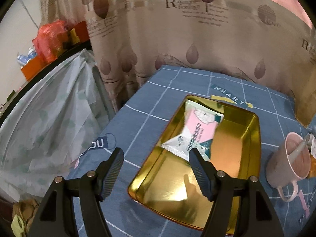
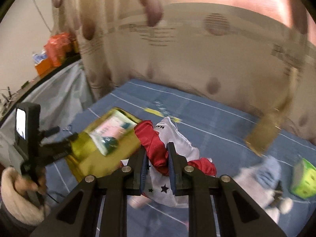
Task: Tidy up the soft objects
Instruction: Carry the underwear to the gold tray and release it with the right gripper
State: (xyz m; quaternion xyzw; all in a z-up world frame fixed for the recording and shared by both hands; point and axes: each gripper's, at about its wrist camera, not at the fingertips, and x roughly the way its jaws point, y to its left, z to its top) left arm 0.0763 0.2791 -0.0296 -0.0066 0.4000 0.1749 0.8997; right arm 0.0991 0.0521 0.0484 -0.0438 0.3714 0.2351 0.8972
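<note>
A gold metal tray lies on the blue checked tablecloth, with a pink and white soft packet in its far end. My left gripper stands open over the tray's near left edge, with nothing between its fingers. In the right wrist view my right gripper is shut on a red and white cloth toy with black stars, lifted above the table just right of the tray. A hand holds the left gripper at the left.
A pink mug with a spoon stands right of the tray. A blurred pale blue and white thing and a green die-like block lie at the right. A curtain hangs behind the table; plastic sheeting covers furniture at the left.
</note>
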